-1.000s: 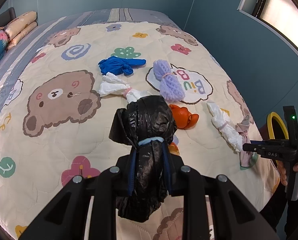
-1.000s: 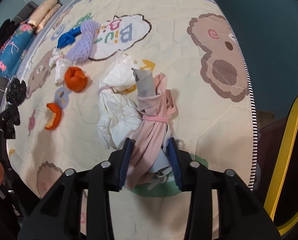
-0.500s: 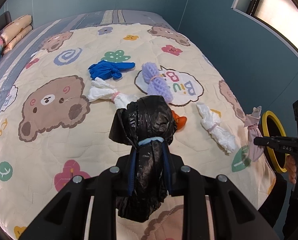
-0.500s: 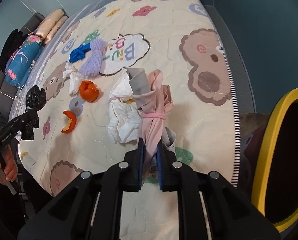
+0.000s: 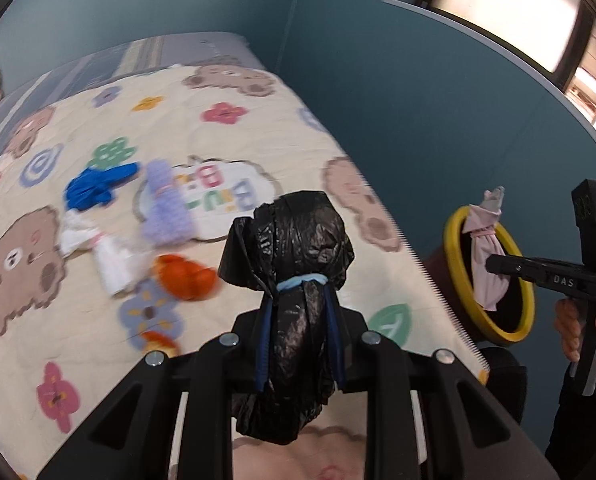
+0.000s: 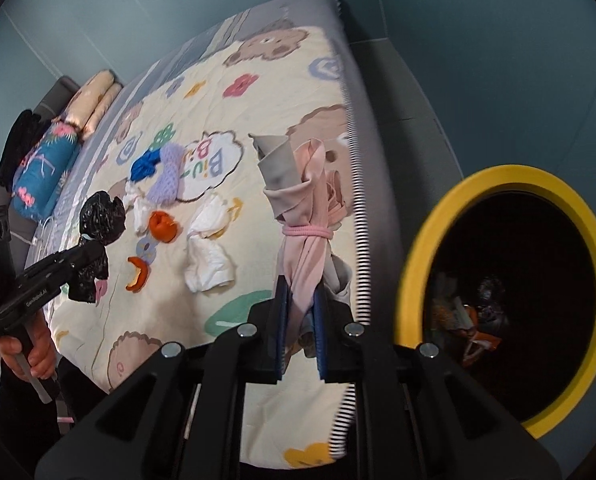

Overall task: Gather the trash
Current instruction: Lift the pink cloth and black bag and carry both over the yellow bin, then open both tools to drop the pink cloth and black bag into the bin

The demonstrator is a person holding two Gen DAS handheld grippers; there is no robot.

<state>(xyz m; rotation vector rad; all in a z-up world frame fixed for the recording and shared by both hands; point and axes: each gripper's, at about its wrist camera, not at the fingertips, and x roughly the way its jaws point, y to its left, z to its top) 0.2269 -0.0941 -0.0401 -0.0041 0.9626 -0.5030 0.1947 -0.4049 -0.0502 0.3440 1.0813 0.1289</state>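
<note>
My left gripper (image 5: pixel 300 300) is shut on a tied black plastic bag (image 5: pixel 298 240) and holds it above the bed's right side; it shows in the right wrist view (image 6: pixel 100 220) too. My right gripper (image 6: pixel 301 300) is shut on a pink and grey tied cloth bundle (image 6: pixel 304 216), held in the air beside the bed, left of the yellow-rimmed bin (image 6: pixel 422 256). In the left wrist view that bundle (image 5: pixel 484 256) hangs in front of the bin's rim (image 5: pixel 454 252). The bin holds some trash.
On the bear quilt (image 6: pixel 258 112) lie a blue bundle (image 6: pixel 144 166), a purple knit bundle (image 6: pixel 169 178), two white bundles (image 6: pixel 210 248), an orange piece (image 6: pixel 163 227) and an orange peel (image 6: pixel 138 274). Pillows (image 6: pixel 46 164) lie at the head. Blue walls surround the bed.
Both grippers have swung right toward the bin. The right gripper has lifted the pink bundle off the quilt and carried it to the bin's side. The black bag stays held.
</note>
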